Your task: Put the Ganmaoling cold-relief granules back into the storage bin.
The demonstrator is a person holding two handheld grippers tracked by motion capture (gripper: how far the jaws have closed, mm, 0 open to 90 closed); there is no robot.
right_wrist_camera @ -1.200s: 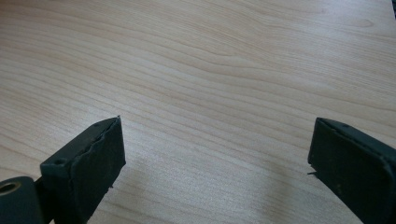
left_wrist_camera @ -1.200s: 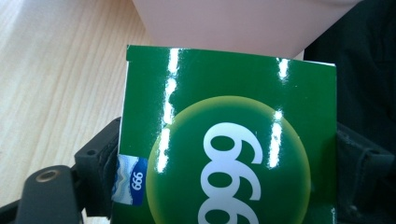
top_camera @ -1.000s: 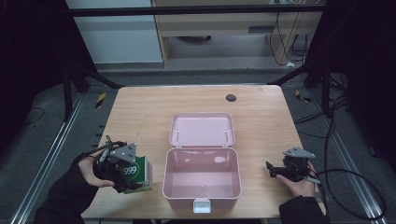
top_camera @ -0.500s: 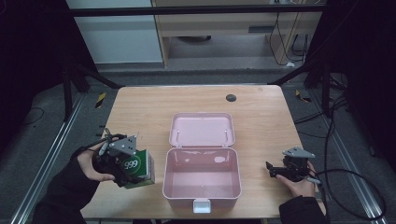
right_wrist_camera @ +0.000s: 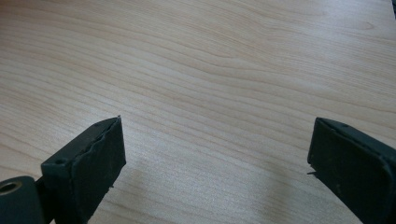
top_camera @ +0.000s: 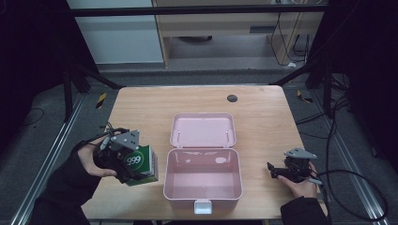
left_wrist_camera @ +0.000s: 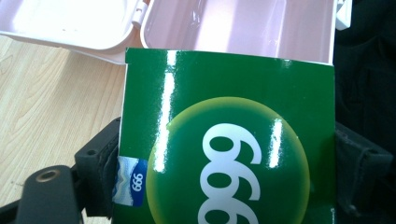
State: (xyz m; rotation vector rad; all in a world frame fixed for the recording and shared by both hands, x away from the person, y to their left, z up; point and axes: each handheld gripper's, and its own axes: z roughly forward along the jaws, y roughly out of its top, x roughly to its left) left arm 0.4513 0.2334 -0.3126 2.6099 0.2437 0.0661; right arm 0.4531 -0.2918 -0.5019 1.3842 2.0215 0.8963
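The left gripper (top_camera: 133, 169) is clamped on a glossy green cardboard carton with a white "999" in a yellow-green circle (top_camera: 141, 164). In the left gripper view the carton (left_wrist_camera: 229, 140) sits squarely between the two black jaws, which press on its opposite sides. The person's left hand (top_camera: 94, 157) carries this gripper over the near left part of the light wooden worktop (top_camera: 141, 112). The carton appears lifted clear of the wood and tilted, though contact underneath cannot be made out. It sits just left of the open pale pink plastic box with rounded corners (top_camera: 202, 176), close to the box's left wall but apart from it. In the left gripper view that box's rim (left_wrist_camera: 233, 28) shows just beyond the carton's far edge.

The pink box stands in the middle of the worktop, its hinged lid (top_camera: 202, 130) folded back flat on the far side, its small white latch (top_camera: 202, 206) at the near edge. A small dark round spot (top_camera: 232, 98) marks the worktop farther back.

The right gripper (top_camera: 274, 171) rests low at the near right of the worktop, in the person's right hand (top_camera: 302, 183), well apart from the box. Its jaws are spread wide with bare wood (right_wrist_camera: 210, 93) between them.
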